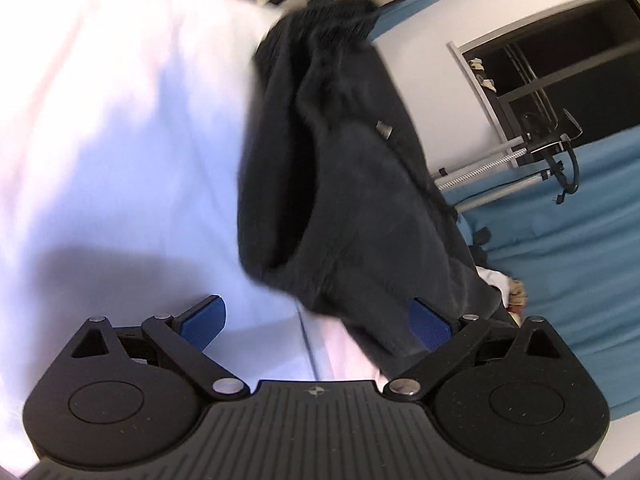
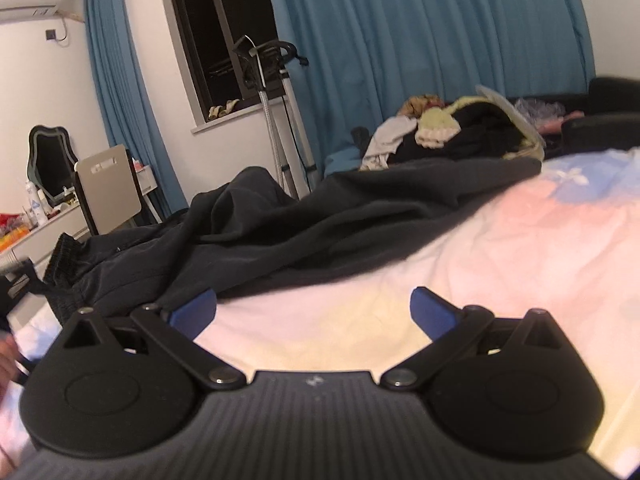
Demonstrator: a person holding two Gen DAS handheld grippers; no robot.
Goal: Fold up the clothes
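Left wrist view shows the left gripper (image 1: 320, 320) spread wide with nothing pinched, a fold of the dark garment (image 1: 340, 184) hanging just past its right pad. From the right wrist view, the right gripper (image 2: 314, 312) is spread too, over the pale bedsheet (image 2: 500, 248), and the garment lies rumpled across the bed, waistband toward the left. I'd judge this a pause between folds; next, both need to grab an edge and smooth it flat.
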